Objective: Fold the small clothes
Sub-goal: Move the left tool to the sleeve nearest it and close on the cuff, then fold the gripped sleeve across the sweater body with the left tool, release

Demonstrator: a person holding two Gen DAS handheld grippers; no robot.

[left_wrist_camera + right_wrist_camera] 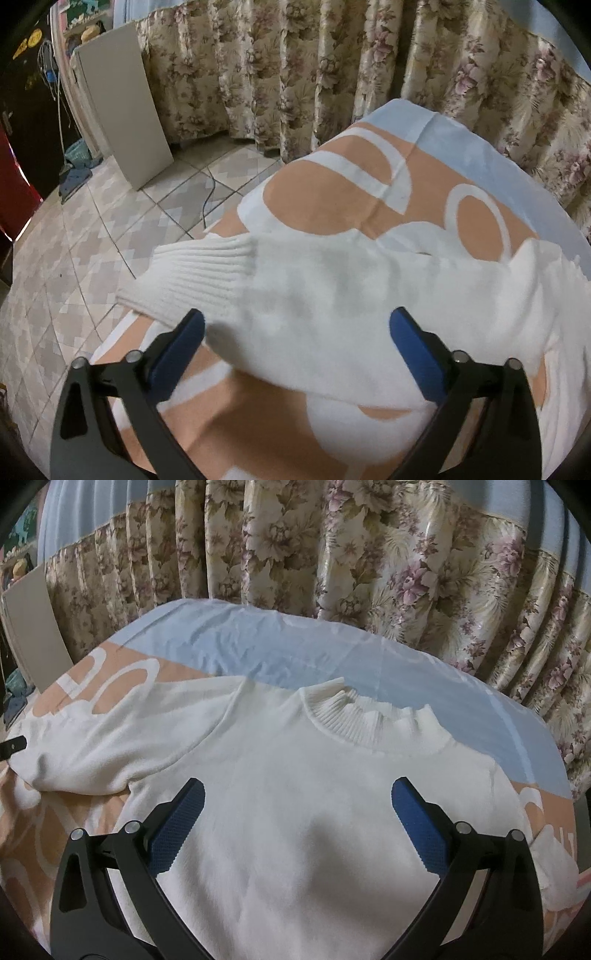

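Observation:
A small white knitted sweater (295, 812) lies spread flat on a table cover (258, 646) patterned in peach, white and pale blue. Its ribbed collar (369, 720) points away from me. In the left wrist view one sleeve (314, 288) stretches leftward, and its ribbed cuff (192, 273) reaches past the table's left edge. My left gripper (297, 326) hovers over that sleeve, open, its blue pads (177, 354) on either side of the cloth and not pressing it. My right gripper (297, 794) is open above the sweater's chest, nothing pinched between its fingers.
A floral curtain (369, 554) hangs close behind the table. To the left the table ends above a tiled floor (92, 240), where a white board (122, 110) leans and a cable (210, 192) lies.

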